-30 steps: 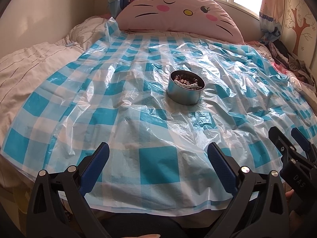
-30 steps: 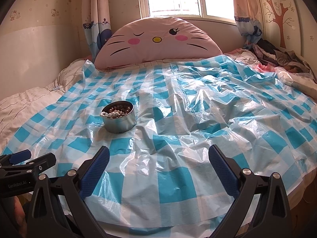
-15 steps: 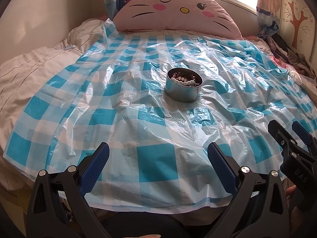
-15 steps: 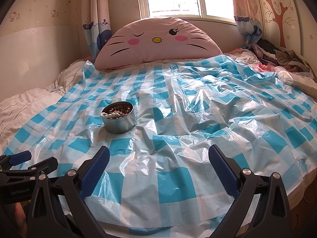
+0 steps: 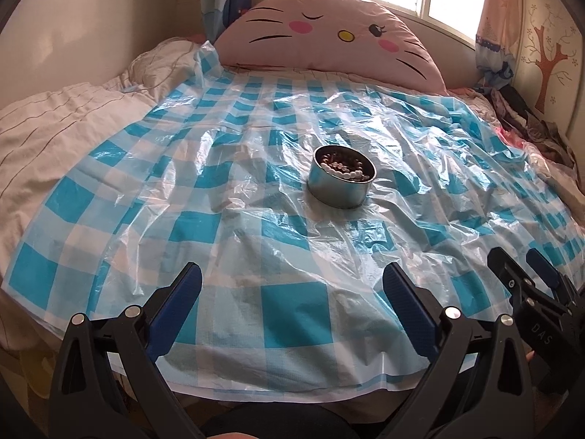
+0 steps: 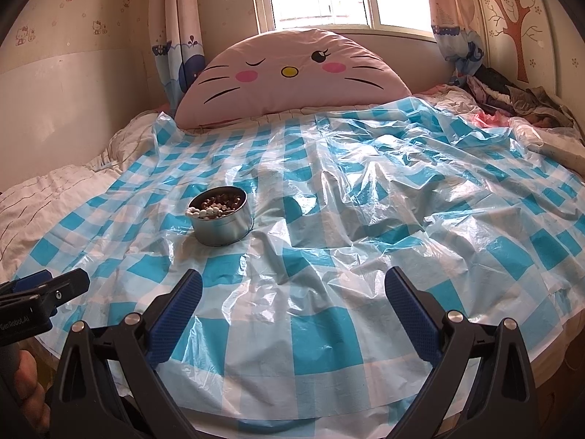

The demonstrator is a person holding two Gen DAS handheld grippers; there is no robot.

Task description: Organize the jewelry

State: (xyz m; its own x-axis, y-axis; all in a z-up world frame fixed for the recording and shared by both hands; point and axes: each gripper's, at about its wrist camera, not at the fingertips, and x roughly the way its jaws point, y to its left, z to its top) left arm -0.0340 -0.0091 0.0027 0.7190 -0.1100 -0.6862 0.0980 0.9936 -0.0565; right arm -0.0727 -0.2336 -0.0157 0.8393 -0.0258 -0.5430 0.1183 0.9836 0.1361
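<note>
Ahead on the checked plastic sheet (image 5: 292,303), round metal tin (image 5: 342,183) of beaded jewelry (image 5: 343,168), nearer the left gripper (image 5: 292,303) and forward-left of the right gripper (image 6: 292,307), both spread wide, gripping nothing.

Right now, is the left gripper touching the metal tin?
Apart. In the left wrist view, the left gripper is open near the bed's edge, with checkered sheet showing between it and the tin.
</note>
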